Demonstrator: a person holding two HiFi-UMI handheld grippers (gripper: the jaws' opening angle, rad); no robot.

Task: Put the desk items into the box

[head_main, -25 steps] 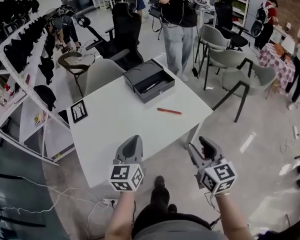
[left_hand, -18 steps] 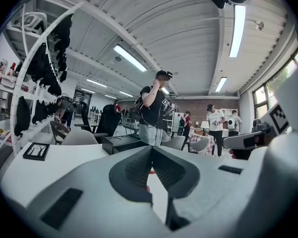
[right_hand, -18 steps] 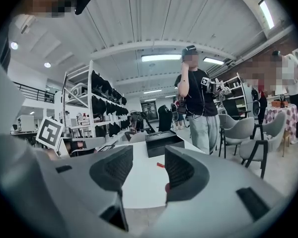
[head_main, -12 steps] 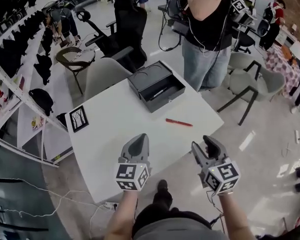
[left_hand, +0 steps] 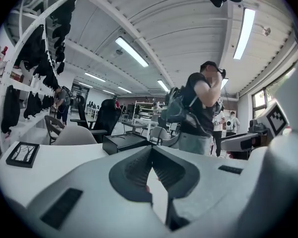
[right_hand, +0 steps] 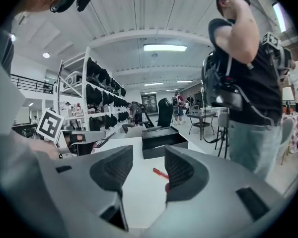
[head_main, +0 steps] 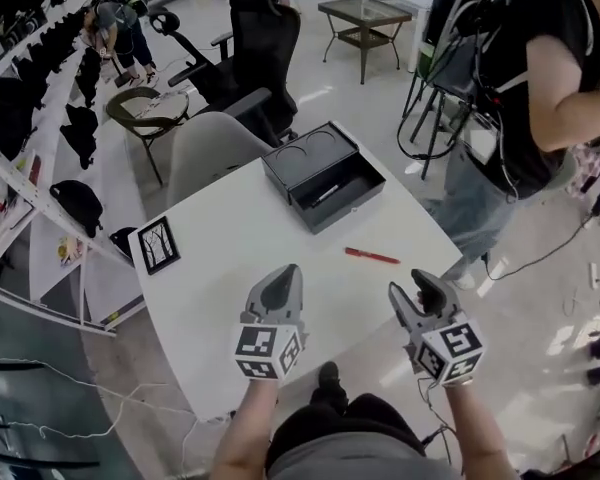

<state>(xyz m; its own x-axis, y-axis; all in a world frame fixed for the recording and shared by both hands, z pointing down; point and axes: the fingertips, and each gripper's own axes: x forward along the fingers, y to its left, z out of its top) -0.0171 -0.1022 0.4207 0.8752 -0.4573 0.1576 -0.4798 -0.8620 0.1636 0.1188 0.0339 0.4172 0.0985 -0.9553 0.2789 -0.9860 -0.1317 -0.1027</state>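
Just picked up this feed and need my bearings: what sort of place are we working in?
Likely an open-plan lab or office: a white table, a tall shelving rack of black gear on the left, a black office chair behind, and another person wearing strapped-on equipment.

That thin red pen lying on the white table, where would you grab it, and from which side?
Around the middle of the red pen, coming straight down with the jaws across its narrow barrel. It lies flat and alone on the table, so only its long sides offer a grip. The open right gripper looks nearest.
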